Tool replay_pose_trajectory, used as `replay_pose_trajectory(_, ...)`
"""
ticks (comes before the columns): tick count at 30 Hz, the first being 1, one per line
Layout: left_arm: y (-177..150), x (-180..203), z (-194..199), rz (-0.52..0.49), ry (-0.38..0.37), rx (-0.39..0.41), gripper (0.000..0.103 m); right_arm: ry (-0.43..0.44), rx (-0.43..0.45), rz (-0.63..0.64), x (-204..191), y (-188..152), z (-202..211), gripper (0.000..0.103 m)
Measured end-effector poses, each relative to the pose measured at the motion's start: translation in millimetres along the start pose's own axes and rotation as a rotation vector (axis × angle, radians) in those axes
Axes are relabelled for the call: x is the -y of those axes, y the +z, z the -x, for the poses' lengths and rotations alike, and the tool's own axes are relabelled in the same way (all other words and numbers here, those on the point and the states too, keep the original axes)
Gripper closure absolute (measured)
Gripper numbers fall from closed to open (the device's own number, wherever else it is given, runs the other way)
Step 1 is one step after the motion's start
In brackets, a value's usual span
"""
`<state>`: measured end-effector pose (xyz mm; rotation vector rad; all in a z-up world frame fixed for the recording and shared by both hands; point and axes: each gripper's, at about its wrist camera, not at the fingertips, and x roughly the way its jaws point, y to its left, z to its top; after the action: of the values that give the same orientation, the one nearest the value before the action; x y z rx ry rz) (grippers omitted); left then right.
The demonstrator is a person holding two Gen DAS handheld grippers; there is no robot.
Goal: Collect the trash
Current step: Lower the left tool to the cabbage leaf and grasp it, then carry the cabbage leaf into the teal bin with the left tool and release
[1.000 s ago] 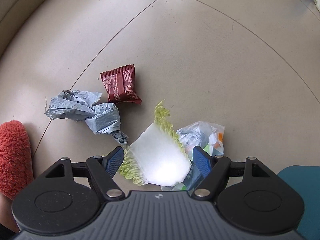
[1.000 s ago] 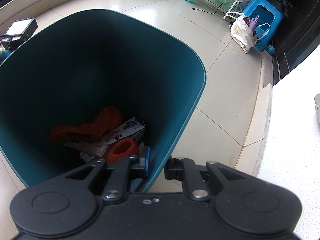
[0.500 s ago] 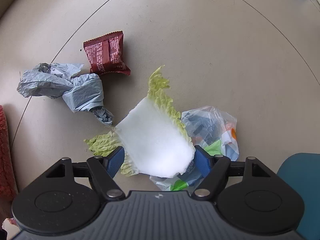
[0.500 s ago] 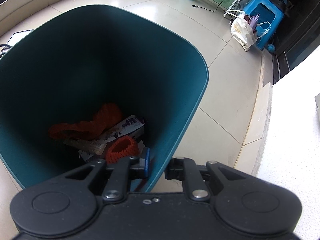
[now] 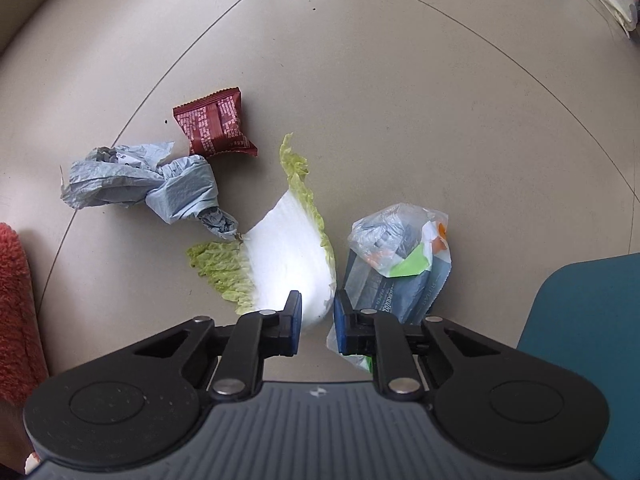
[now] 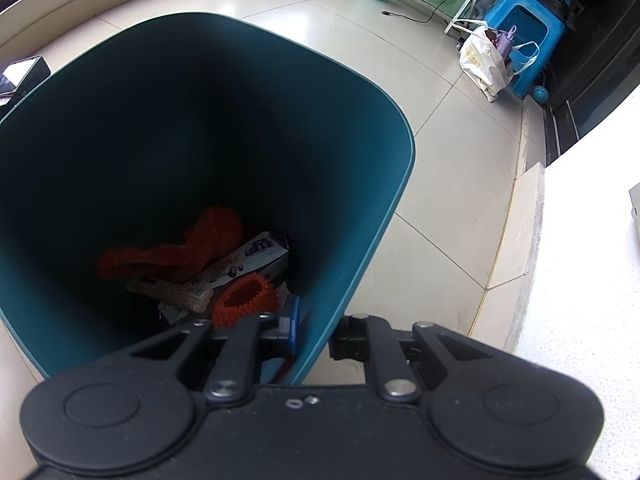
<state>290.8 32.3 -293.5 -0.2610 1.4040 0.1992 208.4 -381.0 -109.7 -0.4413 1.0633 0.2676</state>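
Left tongs just closed on cabbage leaf — right tongs clamp bin wall.

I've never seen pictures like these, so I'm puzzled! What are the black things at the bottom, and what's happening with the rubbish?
Those black things are two pinching tools, a bit like big tongs. A person holds one in each hand, and each tool has a little camera looking along its two fingers. So one picture comes from the left tool and one from the right.

The left gripper points down at the floor. Lying there are a cabbage leaf, a red snack wrapper, a crumpled grey plastic bag and a clear bag of packets. Its jaws have just been closing and now seem to pinch the leaf's white end.

The right gripper is clamped on the wall of a teal bin, which already has some orange rubbish inside.
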Motion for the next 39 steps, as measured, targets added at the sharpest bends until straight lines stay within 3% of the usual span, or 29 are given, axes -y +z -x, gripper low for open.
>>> replay_pose_trajectory(3, 2, -6, 16, -0.001, 0.023, 0.027, 0.098, 0.001, 0.003, -0.001, 1, 0, 1, 0.090)
replay_pose_trajectory(8, -1, -16, 44, -0.004, 0.050, 0.056, 0.098, 0.005, 0.010, -0.006, 2, -2, 1, 0.090)
replay_pose_trajectory(14, -1, -16, 95, -0.024, 0.013, 0.093, 0.098, 0.006, 0.014, -0.009, 2, -3, 2, 0.090)
replay_pose_trajectory(25, -23, 59, 226, -0.233, -0.155, 0.219, 0.098, 0.003, 0.014, -0.048, 5, -2, 0, 0.092)
replay_pose_trajectory(31, -41, 101, 293, -0.323, -0.228, 0.341, 0.098, 0.004, 0.020, -0.057, 6, -3, 0, 0.092)
replay_pose_trajectory(39, -57, 162, 332, -0.451, -0.296, 0.393, 0.098, 0.023, 0.027, -0.076, 10, -4, 0, 0.092)
